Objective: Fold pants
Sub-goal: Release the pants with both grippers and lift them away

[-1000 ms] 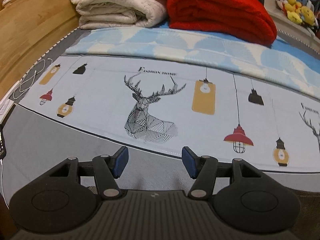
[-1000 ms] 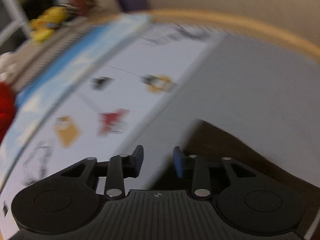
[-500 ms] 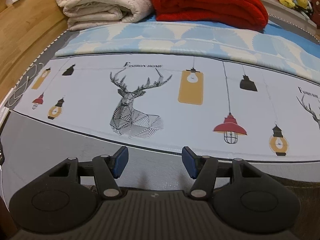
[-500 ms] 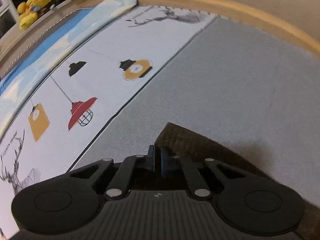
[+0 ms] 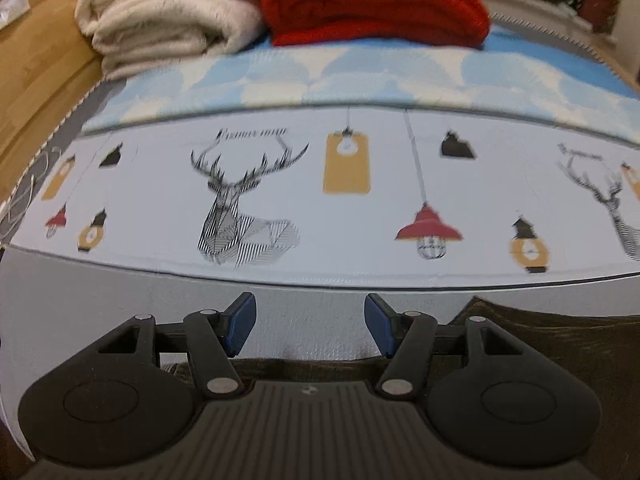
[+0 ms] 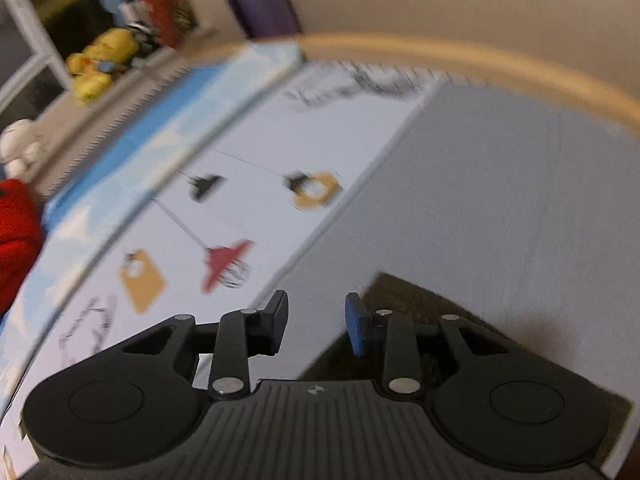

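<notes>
Dark brown pants [image 5: 560, 344] lie on the grey part of the bed sheet, at the lower right of the left wrist view and running under the gripper body. My left gripper [image 5: 308, 322] is open and empty just above the pants' edge. In the right wrist view a corner of the pants [image 6: 432, 308] lies under and right of my right gripper [image 6: 316, 322], which is open and empty above it. The right wrist view is blurred by motion.
The bed sheet [image 5: 320, 200] has a deer and lamp print. A folded cream blanket [image 5: 168, 16] and a red blanket [image 5: 372, 0] are stacked at the far side. A wooden bed frame [image 6: 480, 60] runs along the edge. Plush toys [image 6: 100, 64] sit on a shelf.
My right gripper was shut on the pants corner half a second ago and is now open and lifted off it. My left gripper stayed open and shifted a little toward the pants.
</notes>
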The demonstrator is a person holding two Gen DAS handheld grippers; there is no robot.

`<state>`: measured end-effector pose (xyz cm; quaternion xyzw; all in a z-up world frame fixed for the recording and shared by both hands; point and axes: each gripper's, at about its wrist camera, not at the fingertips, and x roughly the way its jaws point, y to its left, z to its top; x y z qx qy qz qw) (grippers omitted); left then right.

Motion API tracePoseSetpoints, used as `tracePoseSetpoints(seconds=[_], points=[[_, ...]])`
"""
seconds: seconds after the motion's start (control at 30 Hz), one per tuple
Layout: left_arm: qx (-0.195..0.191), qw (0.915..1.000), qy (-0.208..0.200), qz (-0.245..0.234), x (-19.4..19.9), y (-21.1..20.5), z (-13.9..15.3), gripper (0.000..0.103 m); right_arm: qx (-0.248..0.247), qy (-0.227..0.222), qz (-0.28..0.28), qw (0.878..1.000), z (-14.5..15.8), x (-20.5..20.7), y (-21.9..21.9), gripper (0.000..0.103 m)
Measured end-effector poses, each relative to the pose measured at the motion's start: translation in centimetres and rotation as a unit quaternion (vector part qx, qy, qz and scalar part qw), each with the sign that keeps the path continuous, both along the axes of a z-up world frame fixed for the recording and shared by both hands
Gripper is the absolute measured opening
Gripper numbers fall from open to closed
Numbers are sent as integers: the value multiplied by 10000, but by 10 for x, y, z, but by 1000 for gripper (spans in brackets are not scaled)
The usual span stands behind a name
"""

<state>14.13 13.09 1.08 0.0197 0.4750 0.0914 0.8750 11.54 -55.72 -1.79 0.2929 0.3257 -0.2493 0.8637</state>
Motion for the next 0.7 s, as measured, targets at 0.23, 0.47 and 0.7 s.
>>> tracePoseSetpoints(seconds=[0.23,0.47,0.7], points=[[-325,9985,-125,-428,-47,-7,19,66,-416,-931,1741,9794,71,-62,75,31],[-573,9922,-398,-1031,-134,-31,35,20,-812,-1012,2236,9660,80,-120,94,31],[-578,9884,-481,-1321,-209,-79,5,8,-840,-577,1635,9813,31,-166,73,31]])
